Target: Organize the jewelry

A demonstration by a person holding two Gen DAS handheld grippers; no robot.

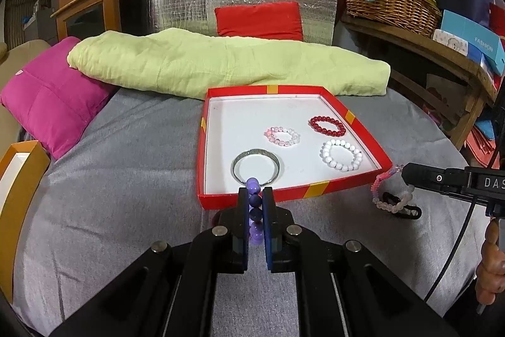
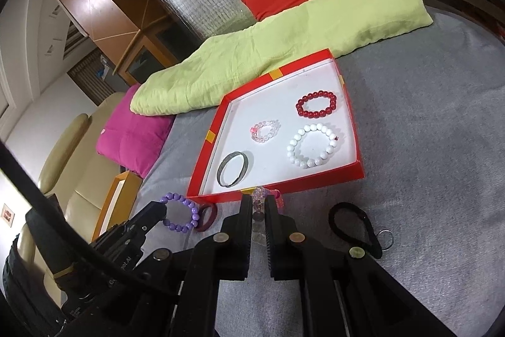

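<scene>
Green blanket (image 1: pixel 221 65) behind red tray (image 1: pixel 356 122).

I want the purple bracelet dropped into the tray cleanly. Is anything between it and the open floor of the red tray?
Only the red tray's near wall lies ahead of the purple bead bracelet held in the left hand-held gripper. Just past that wall lies the metal bangle, so a drop straight ahead would likely land on it; the tray's left side looks free.

Matte black linkage arms on left gripper (image 1: pixel 255 195) and right gripper (image 2: pixel 258 204), studded with round silver screws; blue-faced pads (image 1: pixel 268 229) (left only), white lettering, trailing black cable.
</scene>
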